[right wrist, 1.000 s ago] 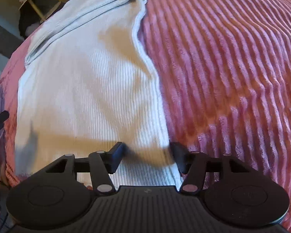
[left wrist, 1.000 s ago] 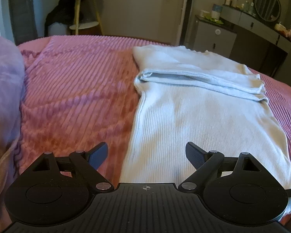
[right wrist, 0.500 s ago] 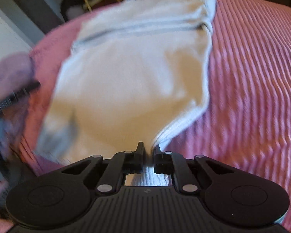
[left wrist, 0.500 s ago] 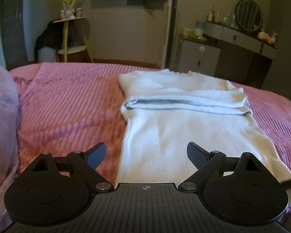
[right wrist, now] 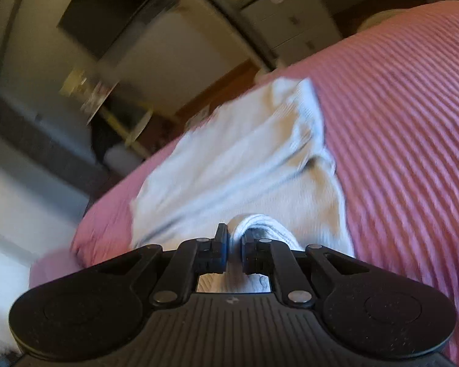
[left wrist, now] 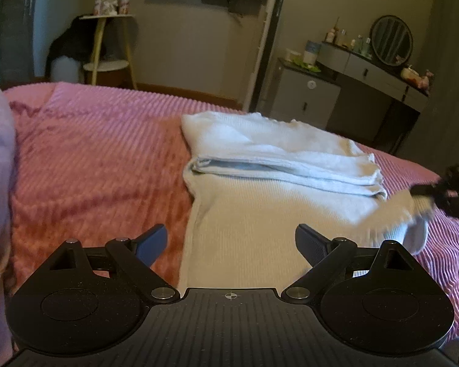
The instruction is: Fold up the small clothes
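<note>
So that white ribbed top is lying flat on the pink ribbed bedspread, with its far end already doubled back over itself. It looks like soft, light knit with zero stiffness, so whatever part you lift will just sag and drag the rest along. The hem corners are your best bet, since a pinch mid-panel would only bunch it up. Your right gripper is clamped nearly shut on the near right corner, with a little ridge of fabric poking up between the pads. Your left gripper hangs wide open above the near left edge, touching nothing. I'd grab that corner too so the fold goes over evenly.
</note>
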Motion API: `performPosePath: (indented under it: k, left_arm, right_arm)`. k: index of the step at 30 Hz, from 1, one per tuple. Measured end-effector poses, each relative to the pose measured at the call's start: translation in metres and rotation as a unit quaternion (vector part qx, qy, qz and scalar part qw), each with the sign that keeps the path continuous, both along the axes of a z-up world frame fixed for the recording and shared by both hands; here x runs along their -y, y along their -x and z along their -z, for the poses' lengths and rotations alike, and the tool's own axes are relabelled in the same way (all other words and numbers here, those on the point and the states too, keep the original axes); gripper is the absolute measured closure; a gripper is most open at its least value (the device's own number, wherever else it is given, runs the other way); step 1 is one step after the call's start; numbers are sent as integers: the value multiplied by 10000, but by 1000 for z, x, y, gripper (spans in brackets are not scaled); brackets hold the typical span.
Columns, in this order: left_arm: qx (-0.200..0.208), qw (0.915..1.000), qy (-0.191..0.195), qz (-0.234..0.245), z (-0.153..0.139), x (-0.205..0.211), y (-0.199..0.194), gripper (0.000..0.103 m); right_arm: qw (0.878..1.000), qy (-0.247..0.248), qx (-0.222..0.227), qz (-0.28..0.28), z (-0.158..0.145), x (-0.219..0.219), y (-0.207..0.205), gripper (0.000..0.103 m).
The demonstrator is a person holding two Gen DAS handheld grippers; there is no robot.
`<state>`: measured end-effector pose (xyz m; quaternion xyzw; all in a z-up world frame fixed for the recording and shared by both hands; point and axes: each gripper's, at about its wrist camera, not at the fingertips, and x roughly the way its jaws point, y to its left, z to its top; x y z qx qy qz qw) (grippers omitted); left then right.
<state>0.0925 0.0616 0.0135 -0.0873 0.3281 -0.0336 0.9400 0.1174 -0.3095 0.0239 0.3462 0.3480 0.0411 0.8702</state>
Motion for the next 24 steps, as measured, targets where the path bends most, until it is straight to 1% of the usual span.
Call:
performPosePath:
  k: [1, 5, 6, 7, 9, 10, 11, 12, 14, 15, 16, 18, 20, 22, 23, 24]
  left_arm:
    - [-18, 10000, -18, 25, 1, 0, -2, 8]
    - [38, 9997, -116, 205, 0, -6, -7, 8]
    - [80, 9996, -161, 226, 0, -9, -8, 8]
    - [110, 9994, -221, 247, 0, -11, -9, 8]
    - [118, 9987, -341, 365, 1, -16, -14, 8]
    - [135, 9978, -394, 525, 2, -17, -15, 8]
    - [166, 9964, -443, 702, 2, -18, -15, 8]
    - [186, 9938, -536, 952, 3, -17, -14, 8]
    - [180, 9848, -769, 1546, 6, -10, -11, 7]
    - [163, 9791, -897, 1820, 8, -4, -9, 7]
    - [137, 9718, -1055, 2103, 10, 2, -8, 7]
    - [119, 9527, -1434, 2676, 17, 22, -2, 7]
    - [93, 9322, -1710, 3190, 23, 40, 4, 7]
    - [50, 9079, -2028, 3667, 32, 55, 11, 7]
    - [44, 8940, -2227, 3889, 37, 62, 16, 7]
    - [76, 8819, -2410, 4051, 41, 67, 20, 7]
  right_arm:
    - [9999, 58, -3, 154, 3, 4, -6, 95]
    - [9978, 24, -215, 621, 26, 19, -31, 93]
    - [9974, 97, -276, 657, 33, 20, -34, 90]
    - [9963, 280, -333, 741, 37, 19, -36, 87]
    - [9948, 657, -171, 764, 38, 17, -32, 85]
    - [9935, 795, -16, 809, 36, 17, -26, 82]
    - [9930, 889, 111, 769, 34, 17, -21, 80]
    - [9926, 975, 185, 694, 33, 17, -18, 76]
    - [9911, 1240, 220, 430, 33, 13, -8, 70]
    - [9898, 1384, 217, 267, 34, 11, -4, 65]
    - [9880, 1528, 202, 126, 35, 8, 2, 63]
    - [9858, 1670, 147, -75, 39, 5, 11, 60]
    - [9852, 1709, 64, -110, 45, 3, 21, 57]
    - [9874, 1581, 20, -95, 49, 4, 29, 56]
    - [9888, 1494, 5, -71, 50, 4, 34, 55]
    - [9898, 1425, -13, -52, 52, 5, 36, 54]
